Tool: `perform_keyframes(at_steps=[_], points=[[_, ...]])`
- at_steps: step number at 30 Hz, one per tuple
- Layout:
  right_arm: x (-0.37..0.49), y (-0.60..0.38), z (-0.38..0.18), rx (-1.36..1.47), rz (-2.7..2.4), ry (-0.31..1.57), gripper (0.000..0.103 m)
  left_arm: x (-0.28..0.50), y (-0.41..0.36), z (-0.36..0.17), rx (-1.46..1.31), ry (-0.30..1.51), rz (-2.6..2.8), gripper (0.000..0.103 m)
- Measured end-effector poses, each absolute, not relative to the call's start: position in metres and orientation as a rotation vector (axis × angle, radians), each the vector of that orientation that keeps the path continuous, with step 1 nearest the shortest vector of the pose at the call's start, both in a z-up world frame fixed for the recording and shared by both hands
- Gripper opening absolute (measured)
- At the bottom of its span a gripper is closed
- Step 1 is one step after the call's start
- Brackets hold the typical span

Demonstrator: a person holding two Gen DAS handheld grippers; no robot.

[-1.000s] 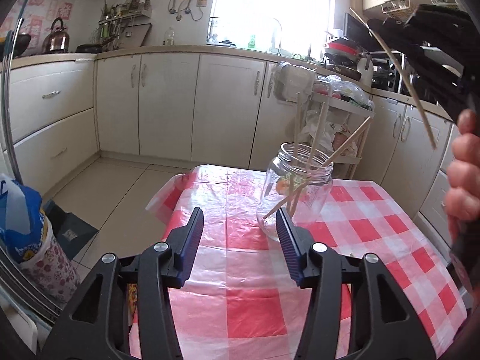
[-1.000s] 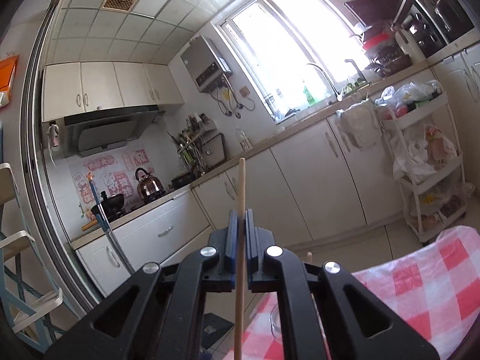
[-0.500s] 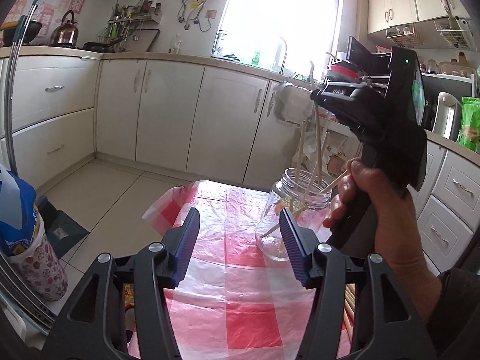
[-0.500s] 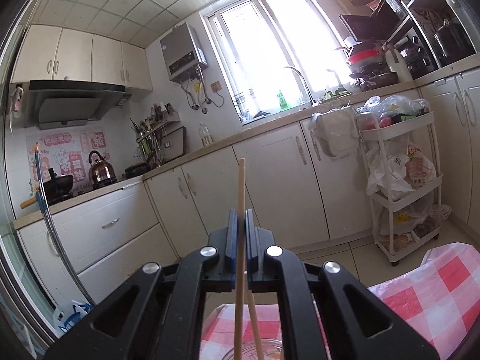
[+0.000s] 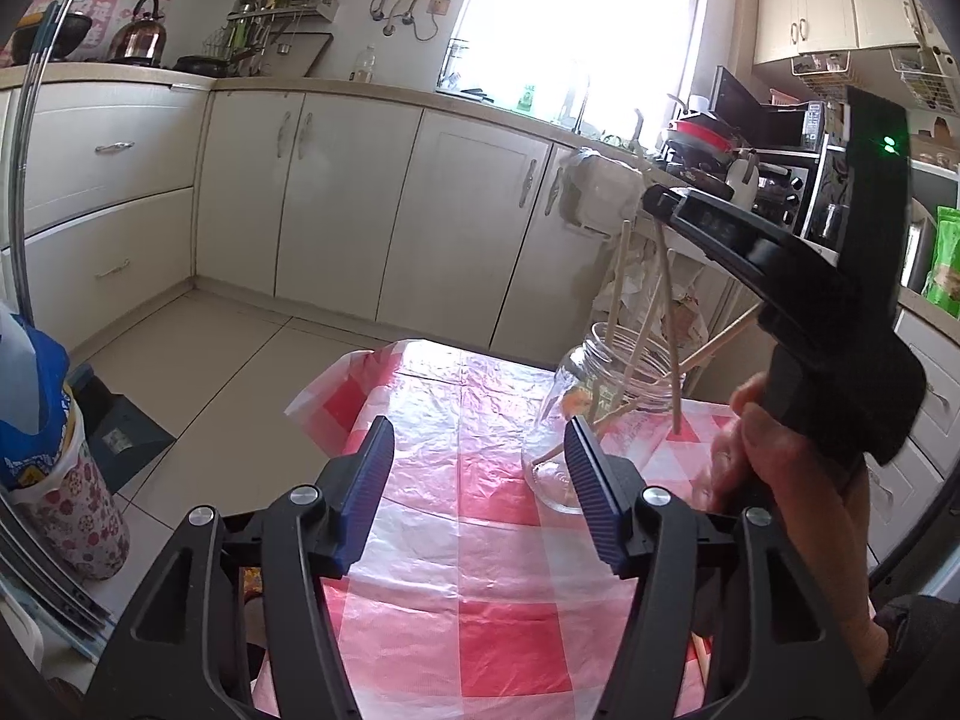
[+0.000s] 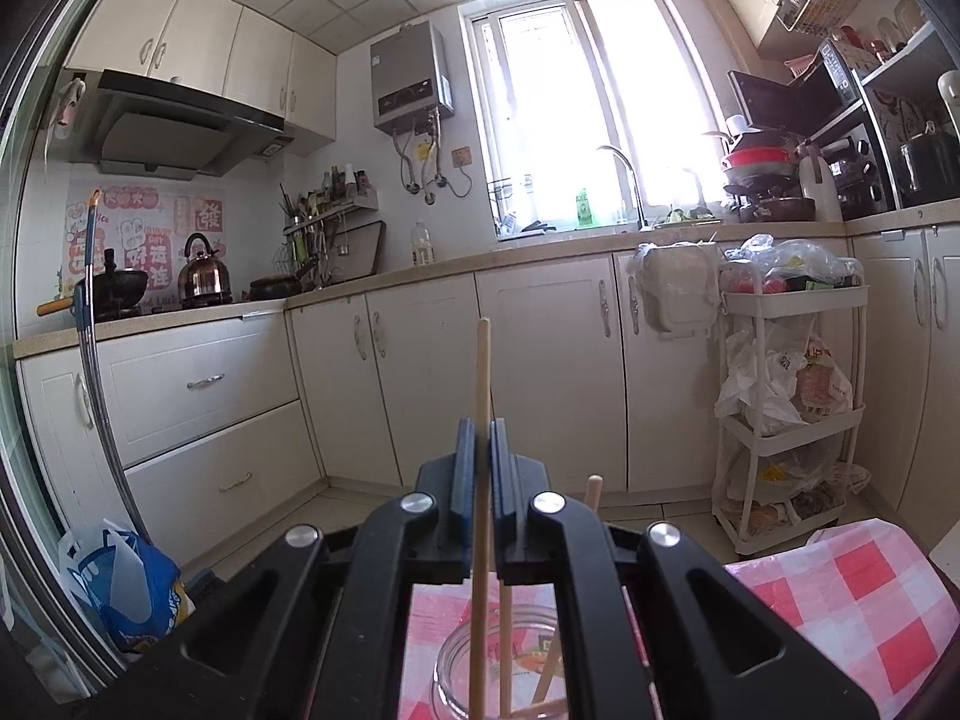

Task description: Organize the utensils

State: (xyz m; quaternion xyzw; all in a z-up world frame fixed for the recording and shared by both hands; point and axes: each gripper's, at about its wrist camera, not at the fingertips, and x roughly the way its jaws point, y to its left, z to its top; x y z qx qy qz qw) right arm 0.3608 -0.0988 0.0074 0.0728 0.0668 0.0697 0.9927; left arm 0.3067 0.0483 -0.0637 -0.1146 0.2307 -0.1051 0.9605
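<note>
chopstick (image 6: 480,450) pinched in right gripper (image 6: 478,450) fingers, lower end hidden behind glass jar (image 5: 591,414); left gripper (image 5: 477,486) fingers spreading, empty.

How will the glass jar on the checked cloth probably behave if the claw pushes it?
The glass jar looks rigid and breakable. It may slide easily, since the plastic tablecloth under it looks smooth. The long chopsticks leaning out of it could make it tip.

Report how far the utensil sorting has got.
Done: several chopsticks already stand in the glass jar on the checked tablecloth. In hand: the right tool is shut on one more chopstick, its lower end reaching into the jar mouth. Left: letting it go. The left tool, jaws opening, holds nothing.
</note>
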Motion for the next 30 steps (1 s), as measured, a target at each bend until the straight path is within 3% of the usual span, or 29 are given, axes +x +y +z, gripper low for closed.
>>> perform_keyframes(at_steps=[3,5,7,11,14,21,24,27,30], points=[[0.349,-0.097,0.006,0.124,0.154,0.163,0.006,0.315,0.058,-0.062,-0.270,0.484,-0.179,0.059],[0.342,-0.099,0.006,0.120,0.163,0.188,0.012,0.320,0.061,-0.060,-0.277,0.489,-0.155,0.060],[0.332,-0.105,0.009,0.122,0.154,0.191,0.029,0.329,0.059,-0.055,-0.252,0.497,-0.131,0.060],[0.306,-0.129,0.019,0.159,0.150,0.191,0.031,0.349,0.052,-0.047,-0.200,0.532,-0.111,0.060],[0.285,-0.158,0.021,0.199,0.122,0.222,0.041,0.365,0.051,-0.046,-0.212,0.561,-0.138,0.061],[0.254,-0.207,-0.004,0.274,0.118,0.427,0.041,0.386,0.088,-0.061,-0.291,0.654,-0.045,0.061],[0.263,-0.175,-0.038,0.327,0.300,0.623,0.040,0.383,0.101,-0.066,-0.301,0.663,-0.042,0.063],[0.275,-0.130,-0.058,0.317,0.388,0.707,0.039,0.396,0.102,-0.094,-0.364,0.780,-0.156,0.064],[0.293,-0.089,-0.063,0.312,0.447,0.762,0.037,0.382,0.122,-0.097,-0.443,0.712,-0.097,0.064]])
